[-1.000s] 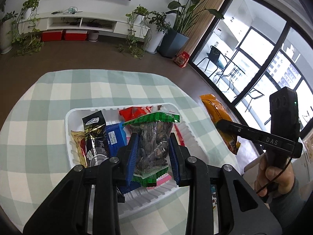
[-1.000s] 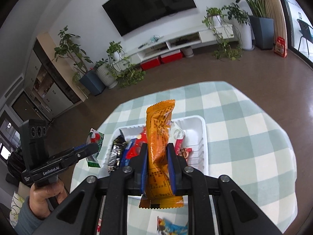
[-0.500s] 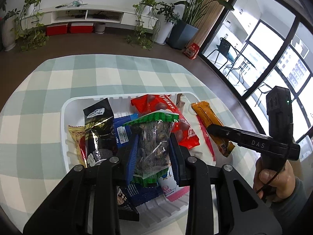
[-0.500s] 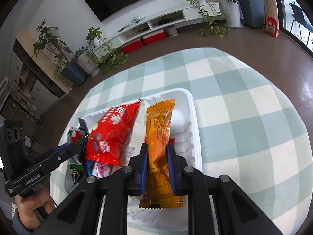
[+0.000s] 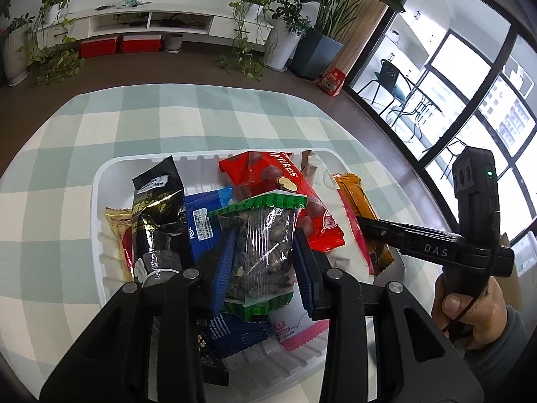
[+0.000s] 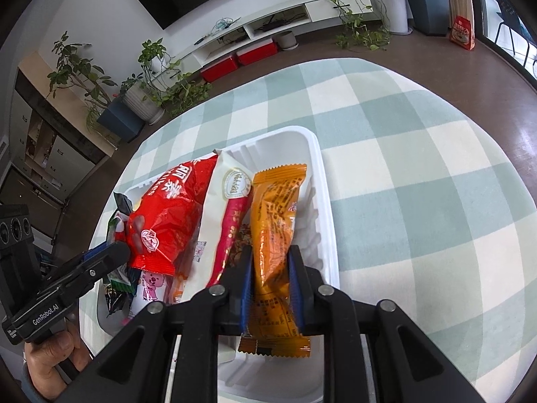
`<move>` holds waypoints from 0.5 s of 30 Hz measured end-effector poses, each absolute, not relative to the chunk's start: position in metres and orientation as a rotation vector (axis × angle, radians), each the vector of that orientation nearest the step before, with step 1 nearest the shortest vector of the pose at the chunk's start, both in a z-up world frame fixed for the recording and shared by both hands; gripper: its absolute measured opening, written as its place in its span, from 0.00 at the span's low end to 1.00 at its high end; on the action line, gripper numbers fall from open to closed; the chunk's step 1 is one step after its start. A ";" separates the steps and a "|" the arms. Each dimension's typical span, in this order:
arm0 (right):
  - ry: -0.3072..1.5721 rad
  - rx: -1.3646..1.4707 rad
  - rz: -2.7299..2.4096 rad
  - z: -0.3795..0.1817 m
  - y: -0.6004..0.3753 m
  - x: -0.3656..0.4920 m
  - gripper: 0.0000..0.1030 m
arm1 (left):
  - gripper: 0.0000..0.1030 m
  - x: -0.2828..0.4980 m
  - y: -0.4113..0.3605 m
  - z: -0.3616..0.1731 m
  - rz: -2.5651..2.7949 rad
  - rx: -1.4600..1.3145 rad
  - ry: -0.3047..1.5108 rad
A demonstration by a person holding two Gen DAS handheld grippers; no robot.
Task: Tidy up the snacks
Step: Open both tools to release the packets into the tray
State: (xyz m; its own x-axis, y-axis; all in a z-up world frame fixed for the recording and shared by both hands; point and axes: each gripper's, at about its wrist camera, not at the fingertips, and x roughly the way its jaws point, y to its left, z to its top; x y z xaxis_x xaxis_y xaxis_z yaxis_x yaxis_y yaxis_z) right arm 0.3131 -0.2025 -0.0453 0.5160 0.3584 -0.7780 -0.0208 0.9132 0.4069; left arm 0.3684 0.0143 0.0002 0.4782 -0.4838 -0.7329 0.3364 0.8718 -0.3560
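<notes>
A white tray (image 5: 100,181) on the checked tablecloth holds several snack packets. My left gripper (image 5: 263,252) is shut on a clear nut bag with green ends (image 5: 261,245), held low over the tray's middle. My right gripper (image 6: 270,268) is shut on an orange packet (image 6: 275,221), held down inside the tray (image 6: 324,201) along its right wall. The orange packet also shows in the left wrist view (image 5: 355,198). A red packet (image 5: 278,184) lies between the two; it also shows in the right wrist view (image 6: 167,215).
In the tray lie a black-and-gold packet (image 5: 157,208), a blue packet (image 5: 201,225), a gold packet (image 5: 117,228) and a white-and-red stick packet (image 6: 231,208). The checked tablecloth (image 6: 419,168) spreads around the tray. Beyond the table are floor, plants and windows.
Both grippers have come down toward the tray with their packets. The orange packet has moved from above the tray to inside it by the right wall. The nut bag sits lower.
</notes>
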 end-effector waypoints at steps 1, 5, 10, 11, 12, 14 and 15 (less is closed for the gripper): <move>1.009 0.369 0.233 -0.046 -0.203 0.312 0.23 | 0.40 0.368 0.013 0.000 -0.502 -0.167 0.948; 1.011 0.375 0.235 -0.045 -0.203 0.311 0.25 | 0.45 0.366 0.012 0.001 -0.499 -0.158 0.947; 0.994 0.365 0.231 -0.038 -0.201 0.307 0.37 | 0.52 0.365 0.011 0.004 -0.504 -0.157 0.939; 0.992 0.368 0.229 -0.036 -0.201 0.306 0.40 | 0.54 0.364 0.011 0.005 -0.505 -0.155 0.935; 0.991 0.373 0.227 -0.035 -0.202 0.305 0.43 | 0.54 0.363 0.010 0.006 -0.506 -0.154 0.932; 0.990 0.379 0.233 -0.032 -0.202 0.303 0.48 | 0.54 0.361 0.010 0.009 -0.508 -0.155 0.926; 0.988 0.382 0.239 -0.031 -0.202 0.301 0.51 | 0.56 0.360 0.010 0.010 -0.511 -0.155 0.924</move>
